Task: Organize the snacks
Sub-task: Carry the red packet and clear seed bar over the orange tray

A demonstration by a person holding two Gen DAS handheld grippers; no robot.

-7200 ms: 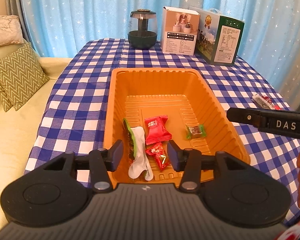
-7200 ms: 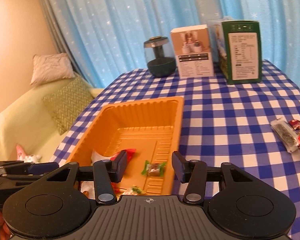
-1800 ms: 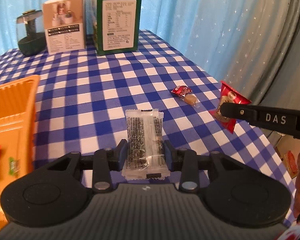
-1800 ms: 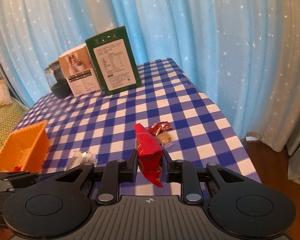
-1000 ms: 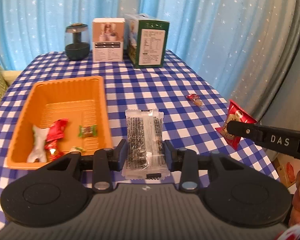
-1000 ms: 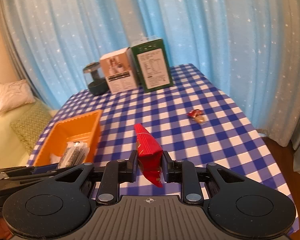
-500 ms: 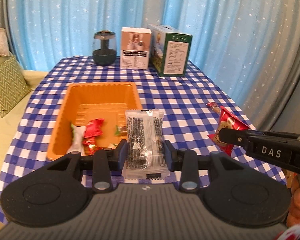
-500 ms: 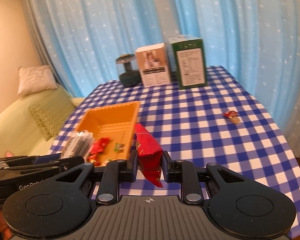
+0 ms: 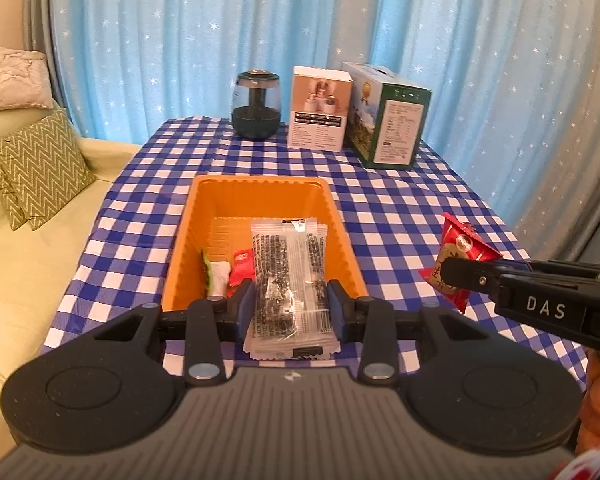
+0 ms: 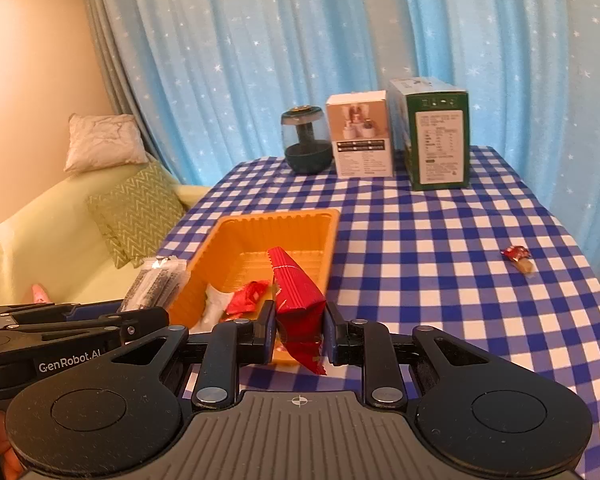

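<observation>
The orange tray (image 9: 341, 224) sits on the blue-and-white checked tabletop (image 9: 399, 208), its long side running away from the viewer; inside it lie a red-wrapped candy (image 9: 242, 266) and a white-and-green wrapper (image 9: 216, 274), close together near the tray's near end. The left gripper (image 9: 291, 306) has its jaws closed on a clear packet of dark seed bars (image 9: 288, 280), held upright above the tray's near edge, so that the packet hides part of the tray floor. The right gripper (image 10: 299, 330) has its jaws clamped on a red snack pouch (image 10: 298, 300), which stands on edge between them, over the tray's near right corner as seen from the right wrist view. In the left wrist view the same pouch shows to the right of the tray, above the checked cloth, at the tip of the other tool's black fingers. One small red-wrapped sweet (image 10: 517, 256) lies alone on the cloth, well apart from the tray, toward the tabletop's right edge. At the far end of the tabletop stand, left to right, a dark green round lamp-like jar (image 9: 256, 110), a white carton (image 9: 319, 114) and a green carton (image 9: 393, 128), the cartons just beside each other. Behind hangs a blue curtain (image 9: 260, 20) with white stars; to the left is a pale yellow-green sofa (image 9: 28, 280) with a green zigzag cushion (image 9: 40, 168).
</observation>
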